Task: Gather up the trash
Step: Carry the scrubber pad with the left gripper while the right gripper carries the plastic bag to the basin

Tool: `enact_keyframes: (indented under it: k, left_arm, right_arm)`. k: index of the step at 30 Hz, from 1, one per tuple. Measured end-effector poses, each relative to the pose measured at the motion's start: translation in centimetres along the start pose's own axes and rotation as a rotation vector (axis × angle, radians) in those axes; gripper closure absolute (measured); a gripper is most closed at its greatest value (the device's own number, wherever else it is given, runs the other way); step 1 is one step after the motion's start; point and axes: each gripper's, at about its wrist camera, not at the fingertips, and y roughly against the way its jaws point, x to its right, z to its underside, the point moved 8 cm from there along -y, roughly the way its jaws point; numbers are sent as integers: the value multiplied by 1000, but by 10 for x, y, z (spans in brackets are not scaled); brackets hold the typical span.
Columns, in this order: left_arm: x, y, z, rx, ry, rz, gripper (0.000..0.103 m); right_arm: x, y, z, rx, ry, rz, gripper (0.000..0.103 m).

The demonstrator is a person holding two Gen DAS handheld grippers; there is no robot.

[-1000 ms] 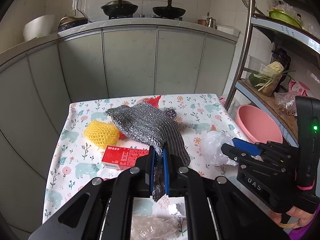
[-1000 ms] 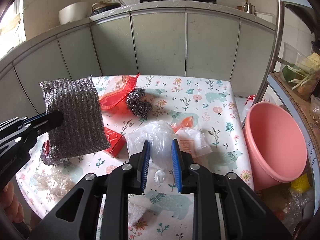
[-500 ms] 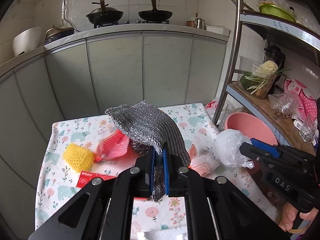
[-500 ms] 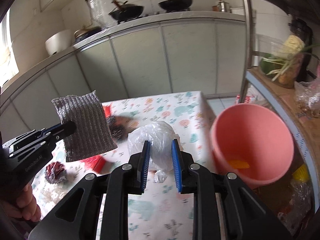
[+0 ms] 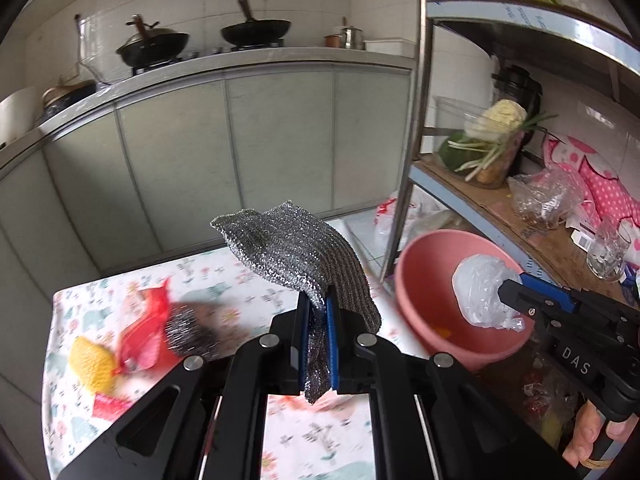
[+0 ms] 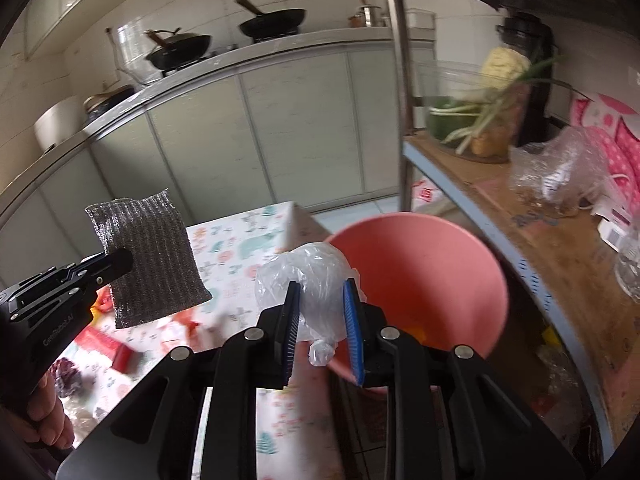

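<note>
Drooping silver scouring cloth (image 5: 296,256), lengthwise downward

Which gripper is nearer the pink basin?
Right. The right gripper, shut on the clear plastic bag, is at the pink basin. The left gripper, gripping the silver cloth, is over the table.

left tool (image 5: 317,334): clamped, raised | right tool (image 6: 321,322): gripping, seemingly tilted down

The basin (image 5: 416,280) sits right of the table (image 5: 224,280), apparently below the shelf (image 5: 500,216).
</note>
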Motion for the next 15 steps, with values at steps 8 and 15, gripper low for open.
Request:
enact_keyframes:
  k: [8,15]
  left_arm:
    - [41,-28,-9,-21,-48,51,96]
    - [71,-51,-7,-49,-78,98,96]
  right_arm:
    - [38,-11,1,-13,-37,76,81]
    - [64,-28,4,-38,-67,129,81]
